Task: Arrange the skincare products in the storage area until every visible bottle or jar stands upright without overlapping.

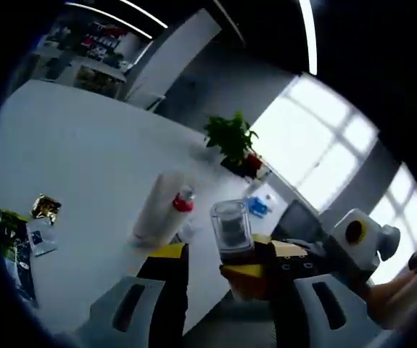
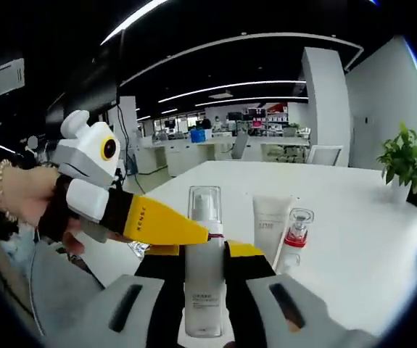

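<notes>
White tabletop (image 1: 77, 145) runs through an open office, with a potted plant (image 1: 231, 138) near its far edge by the bright windows and desks further back in the right gripper view.

I see my right gripper (image 2: 202, 254) with its jaws clamped on a tall pump bottle (image 2: 204, 268), which stands upright between them, its clear cap above the jaw tips. My left gripper (image 2: 207, 233) reaches in from the left of that view, yellow jaws touching the same bottle just below its cap; whether they actually squeeze it I cannot tell. A hand (image 2: 27, 199) with a bracelet holds that gripper.

In the left gripper view the bottle's clear cap (image 1: 231, 226) sits against the right jaw, with the left jaw apart from it.

Beyond the bottle, a white tube (image 2: 270, 221) stands upright on the table and a small red-collared bottle (image 2: 295, 230) stands just beside it, close but not overlapping. A few sachets (image 1: 27, 232) lie flat, well apart from these.
</notes>
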`<state>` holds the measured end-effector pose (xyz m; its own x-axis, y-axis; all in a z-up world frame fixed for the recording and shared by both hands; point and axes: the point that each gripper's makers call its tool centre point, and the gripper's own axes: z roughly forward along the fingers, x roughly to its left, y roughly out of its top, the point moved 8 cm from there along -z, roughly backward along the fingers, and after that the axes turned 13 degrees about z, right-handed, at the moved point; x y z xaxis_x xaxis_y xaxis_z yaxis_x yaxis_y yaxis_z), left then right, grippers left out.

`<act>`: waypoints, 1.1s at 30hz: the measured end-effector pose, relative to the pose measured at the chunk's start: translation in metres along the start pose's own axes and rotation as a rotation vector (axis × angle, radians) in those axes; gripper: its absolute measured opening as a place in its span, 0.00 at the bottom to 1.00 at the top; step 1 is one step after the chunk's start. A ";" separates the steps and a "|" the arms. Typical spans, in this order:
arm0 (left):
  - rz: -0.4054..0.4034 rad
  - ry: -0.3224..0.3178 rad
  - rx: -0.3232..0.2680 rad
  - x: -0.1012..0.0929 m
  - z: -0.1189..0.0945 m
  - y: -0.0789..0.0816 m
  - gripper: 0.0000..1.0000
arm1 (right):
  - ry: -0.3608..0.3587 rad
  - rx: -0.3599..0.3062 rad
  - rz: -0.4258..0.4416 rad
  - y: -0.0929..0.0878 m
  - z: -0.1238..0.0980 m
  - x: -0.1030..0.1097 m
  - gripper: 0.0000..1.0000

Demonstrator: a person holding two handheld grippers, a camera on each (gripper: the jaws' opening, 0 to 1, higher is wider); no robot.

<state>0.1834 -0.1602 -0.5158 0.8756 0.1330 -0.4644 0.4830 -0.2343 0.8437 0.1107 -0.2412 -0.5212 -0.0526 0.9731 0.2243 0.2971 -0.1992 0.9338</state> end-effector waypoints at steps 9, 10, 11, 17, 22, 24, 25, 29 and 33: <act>0.020 -0.032 0.025 -0.001 0.005 0.003 0.25 | 0.005 0.000 -0.061 0.000 0.000 0.003 0.20; 0.017 -0.030 0.022 -0.001 0.006 0.003 0.23 | 0.004 0.001 -0.058 0.000 -0.001 0.003 0.20; 0.017 -0.027 0.016 -0.001 0.006 0.004 0.22 | 0.002 -0.002 -0.050 0.000 0.000 0.003 0.20; 0.007 -0.027 0.018 0.001 0.008 0.006 0.19 | -0.008 -0.007 -0.040 0.002 -0.001 0.002 0.20; 0.034 -0.018 0.076 -0.001 0.010 0.008 0.17 | -0.014 -0.004 -0.020 -0.002 0.000 0.001 0.21; 0.091 -0.021 0.095 -0.004 0.012 0.010 0.16 | -0.029 -0.004 -0.036 -0.003 0.000 0.001 0.21; 0.113 -0.021 0.106 -0.005 0.012 0.011 0.16 | -0.030 -0.005 -0.033 -0.003 -0.001 0.000 0.21; 0.212 -0.032 0.138 -0.010 0.016 0.017 0.16 | -0.038 -0.007 -0.022 -0.002 -0.002 -0.003 0.21; 0.323 -0.043 0.183 -0.014 0.018 0.020 0.16 | -0.045 -0.003 -0.034 -0.003 -0.004 -0.004 0.21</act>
<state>0.1802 -0.1839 -0.4974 0.9804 -0.0155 -0.1966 0.1714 -0.4262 0.8882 0.1064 -0.2453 -0.5242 -0.0197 0.9835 0.1796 0.2935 -0.1661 0.9414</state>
